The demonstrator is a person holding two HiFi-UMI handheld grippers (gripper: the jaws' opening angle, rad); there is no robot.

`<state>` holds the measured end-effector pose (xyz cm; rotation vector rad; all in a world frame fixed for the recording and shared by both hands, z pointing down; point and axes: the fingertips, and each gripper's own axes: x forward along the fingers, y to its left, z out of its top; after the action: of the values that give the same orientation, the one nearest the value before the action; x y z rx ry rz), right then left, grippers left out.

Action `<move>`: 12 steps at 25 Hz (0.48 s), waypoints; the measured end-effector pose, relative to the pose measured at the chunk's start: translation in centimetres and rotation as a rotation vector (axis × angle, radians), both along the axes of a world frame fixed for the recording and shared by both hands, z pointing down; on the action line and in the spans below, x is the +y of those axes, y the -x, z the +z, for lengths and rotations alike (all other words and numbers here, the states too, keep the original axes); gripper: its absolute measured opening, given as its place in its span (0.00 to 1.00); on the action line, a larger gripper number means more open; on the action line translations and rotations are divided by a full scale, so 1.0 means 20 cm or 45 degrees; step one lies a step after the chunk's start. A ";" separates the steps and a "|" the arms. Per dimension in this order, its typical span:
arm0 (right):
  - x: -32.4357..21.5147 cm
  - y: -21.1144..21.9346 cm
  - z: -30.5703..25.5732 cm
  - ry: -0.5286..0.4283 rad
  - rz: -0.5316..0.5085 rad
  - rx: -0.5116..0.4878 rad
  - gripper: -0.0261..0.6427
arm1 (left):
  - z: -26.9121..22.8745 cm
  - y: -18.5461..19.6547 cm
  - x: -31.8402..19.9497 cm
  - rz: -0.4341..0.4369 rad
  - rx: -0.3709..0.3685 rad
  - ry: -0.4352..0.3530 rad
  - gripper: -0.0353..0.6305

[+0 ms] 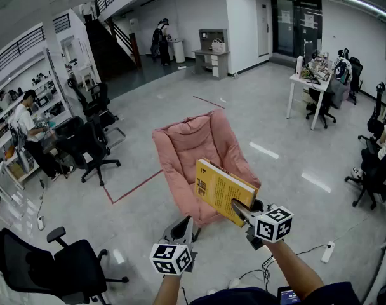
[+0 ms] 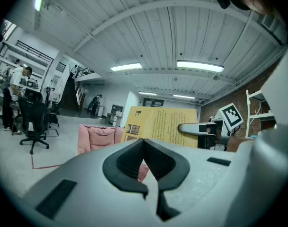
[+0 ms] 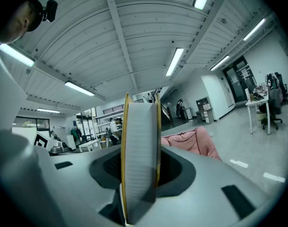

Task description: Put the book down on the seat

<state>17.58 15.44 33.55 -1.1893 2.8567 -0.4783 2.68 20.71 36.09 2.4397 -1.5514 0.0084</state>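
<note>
right gripper point(image 1: 240, 211) clamped on the thick yellow paperback book point(image 1: 219, 188) above the pink padded fabric seat point(image 1: 192, 146), left gripper point(image 1: 183, 226) closed and empty

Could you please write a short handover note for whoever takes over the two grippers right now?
Right gripper: shut on the yellow book, which sits edge-on between its jaws.
Left gripper: jaws together, holding nothing, low beside the right one.
Pink seat: on the floor just ahead; the book hangs tilted over its front part, not yet resting on it.
Done: the book is in hand and at the seat.
Left: lower the book onto the cushion, open the right jaws, then draw back.
</note>
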 end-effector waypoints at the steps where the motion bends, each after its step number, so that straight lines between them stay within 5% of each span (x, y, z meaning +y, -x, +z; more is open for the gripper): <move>1: 0.00 0.00 0.01 0.001 -0.001 -0.002 0.27 | 0.00 -0.01 0.00 0.000 -0.001 0.001 0.06; 12: -0.06 -0.10 0.02 0.000 -0.022 -0.022 0.27 | 0.00 -0.12 -0.06 -0.008 -0.013 -0.007 0.06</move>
<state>19.60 14.18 33.98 -1.1558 2.8551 -0.4869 5.05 19.57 36.03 2.4429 -1.5652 0.0151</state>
